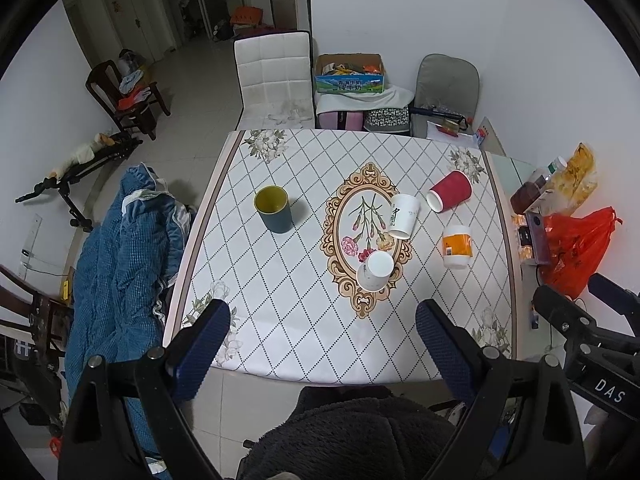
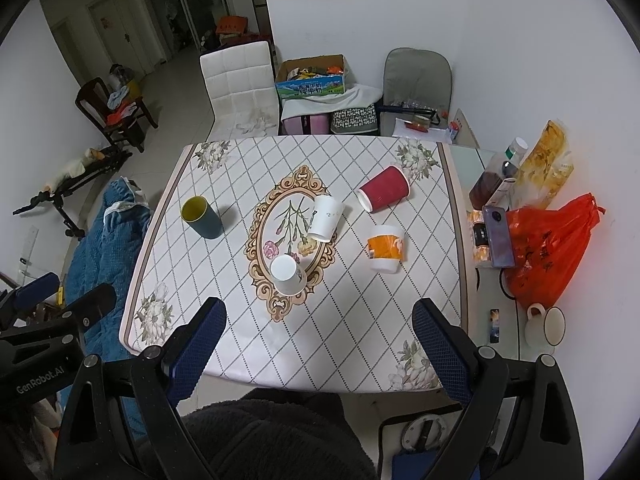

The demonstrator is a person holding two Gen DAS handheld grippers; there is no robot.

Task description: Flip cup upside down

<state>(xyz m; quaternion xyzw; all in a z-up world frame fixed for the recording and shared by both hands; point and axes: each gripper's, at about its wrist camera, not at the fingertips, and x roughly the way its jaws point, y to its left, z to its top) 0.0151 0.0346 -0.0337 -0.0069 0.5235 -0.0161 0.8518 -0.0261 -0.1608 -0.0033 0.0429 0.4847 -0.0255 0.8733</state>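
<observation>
A dark blue cup with a yellow inside (image 1: pixel 273 208) (image 2: pixel 201 216) stands upright, mouth up, on the left of the patterned table (image 1: pixel 280 280) (image 2: pixel 360 320). A white paper cup (image 1: pixel 375 270) (image 2: pixel 287 274), a white cup with writing (image 1: pixel 403 216) (image 2: pixel 325 218), a red cup (image 1: pixel 449 191) (image 2: pixel 385 194) and an orange-banded cup (image 1: pixel 457 245) (image 2: pixel 385 247) stand mouth down. My left gripper (image 1: pixel 322 344) is open and empty above the near table edge. My right gripper (image 2: pixel 320 346) is open and empty there too.
A blue quilted jacket (image 1: pixel 124 264) hangs at the table's left. An orange bag (image 2: pixel 548 248), a phone (image 2: pixel 498 236), bottles and a white mug (image 2: pixel 546 326) sit on the glass side at right. Chairs and boxes stand behind the table.
</observation>
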